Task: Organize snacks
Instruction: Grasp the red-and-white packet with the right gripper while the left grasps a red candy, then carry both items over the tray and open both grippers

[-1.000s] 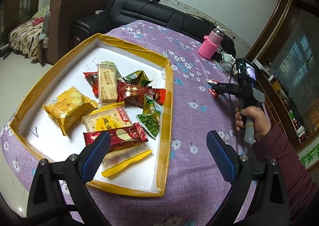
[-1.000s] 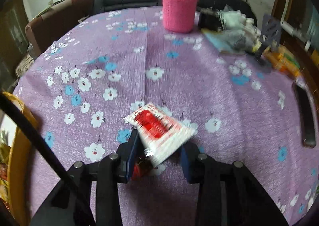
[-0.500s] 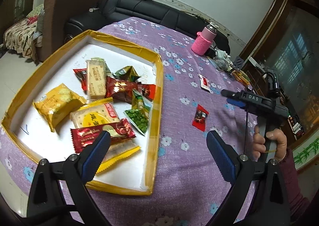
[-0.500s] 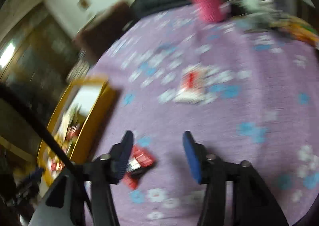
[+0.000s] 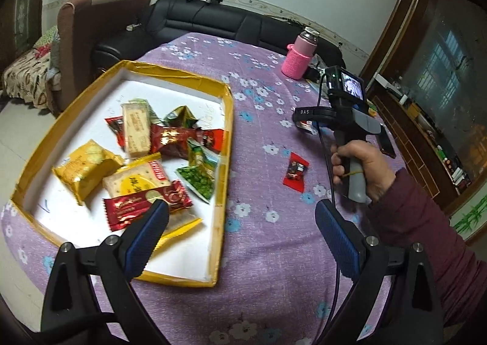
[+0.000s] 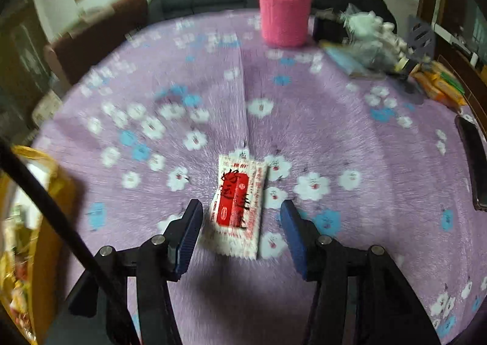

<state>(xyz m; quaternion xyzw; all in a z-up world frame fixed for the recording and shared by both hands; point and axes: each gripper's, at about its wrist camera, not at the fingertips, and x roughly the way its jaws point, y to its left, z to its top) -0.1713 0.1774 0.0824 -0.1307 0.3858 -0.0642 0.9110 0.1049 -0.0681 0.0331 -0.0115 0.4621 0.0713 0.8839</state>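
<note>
Most snacks already lie in the yellow-rimmed tray (image 5: pixel 226 144) in the left wrist view, roughly 9 packets heaped together. Only 1 small red packet (image 5: pixel 295 171) shows plainly loose on the purple floral tablecloth (image 5: pixel 274 253), between the tray and the person's right hand (image 5: pixel 362 171). The left gripper (image 5: pixel 240 232) hovers spread and empty over the tray's near corner.

From the right wrist view, a second loose item appears: a white-and-red sachet (image 6: pixel 239 205) flat on the cloth, framed by the right gripper (image 6: pixel 242 228), whose jaws stand spread on either side, apparently not touching it. I judge 2 pieces remain.
</note>
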